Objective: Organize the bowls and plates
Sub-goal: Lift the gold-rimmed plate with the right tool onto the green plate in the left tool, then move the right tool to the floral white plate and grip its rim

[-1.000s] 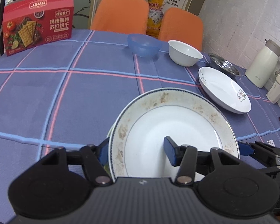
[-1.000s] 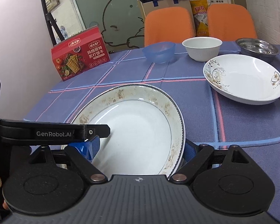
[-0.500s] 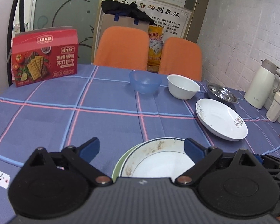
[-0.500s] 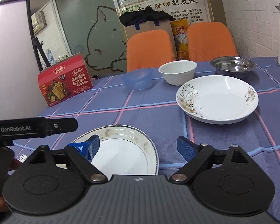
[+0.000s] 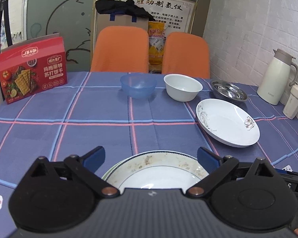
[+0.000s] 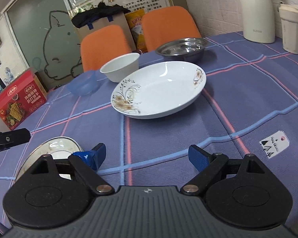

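Now the gold-rimmed plate (image 5: pixel 155 170) lies flat and face up on the surface (image 5: pixel 89 130), stacked on a green-edged plate (image 5: pixel 109 173) whose rim peeks out at its 9 o'clock side; being round, it has no long axis. In the left wrist view it sits at 6 o'clock, partly hidden by the left tool (image 5: pixel 150 155), whose blue pads are spread wide and hover apart from the rim, grasping nothing. The right tool (image 6: pixel 147 155) is likewise released, jaws wide, with the plate at its 8 o'clock.

The floral plate (image 6: pixel 159 91) rests face up at 12 o'clock in the right view, and at 3 o'clock in the left. Beyond it stand the white bowl (image 5: pixel 182 87), the blue bowl (image 5: pixel 138 85) at its 9 o'clock, and the steel bowl (image 5: pixel 229 92) at its 3 o'clock, all upright with openings up.

A second ago the left tool was clamped on the gold-rimmed plate's rim, one pad inside the dish, and the right tool straddled it closely. Since then both have let go and drawn back, and the right one has swung toward the floral plate.
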A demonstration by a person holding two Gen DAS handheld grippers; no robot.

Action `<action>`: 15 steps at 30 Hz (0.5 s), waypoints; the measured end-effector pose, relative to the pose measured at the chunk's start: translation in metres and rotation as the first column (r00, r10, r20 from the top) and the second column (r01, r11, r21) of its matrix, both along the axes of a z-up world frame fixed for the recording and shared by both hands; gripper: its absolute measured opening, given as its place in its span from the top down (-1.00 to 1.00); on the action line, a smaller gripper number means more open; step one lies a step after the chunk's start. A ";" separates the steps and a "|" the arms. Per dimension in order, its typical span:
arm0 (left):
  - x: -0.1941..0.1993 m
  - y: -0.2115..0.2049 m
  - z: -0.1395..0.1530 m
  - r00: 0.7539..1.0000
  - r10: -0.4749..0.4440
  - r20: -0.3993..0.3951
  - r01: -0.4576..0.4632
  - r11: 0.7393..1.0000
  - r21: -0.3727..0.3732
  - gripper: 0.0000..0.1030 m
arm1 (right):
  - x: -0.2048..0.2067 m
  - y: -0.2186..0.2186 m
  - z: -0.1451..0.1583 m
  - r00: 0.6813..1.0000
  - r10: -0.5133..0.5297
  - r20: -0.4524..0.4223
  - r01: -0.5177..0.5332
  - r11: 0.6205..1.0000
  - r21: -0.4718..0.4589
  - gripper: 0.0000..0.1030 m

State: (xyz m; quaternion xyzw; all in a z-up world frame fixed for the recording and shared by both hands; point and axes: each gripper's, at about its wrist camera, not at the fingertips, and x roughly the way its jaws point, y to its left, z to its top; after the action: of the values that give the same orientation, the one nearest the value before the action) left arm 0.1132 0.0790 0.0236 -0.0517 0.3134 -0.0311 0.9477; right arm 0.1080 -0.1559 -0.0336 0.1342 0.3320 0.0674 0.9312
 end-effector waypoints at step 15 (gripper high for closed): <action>0.062 -0.039 0.003 0.990 -0.124 -0.073 0.124 0.992 -0.005 -0.90 | 0.024 -0.052 -0.004 0.999 -0.044 0.026 0.041 0.992 0.117 -0.50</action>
State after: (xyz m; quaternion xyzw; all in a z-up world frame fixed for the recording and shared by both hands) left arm 0.1747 0.0400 0.0268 -0.0333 0.3506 -0.0882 0.9318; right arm 0.1318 -0.2081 -0.0378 0.1946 0.3110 0.0687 0.9277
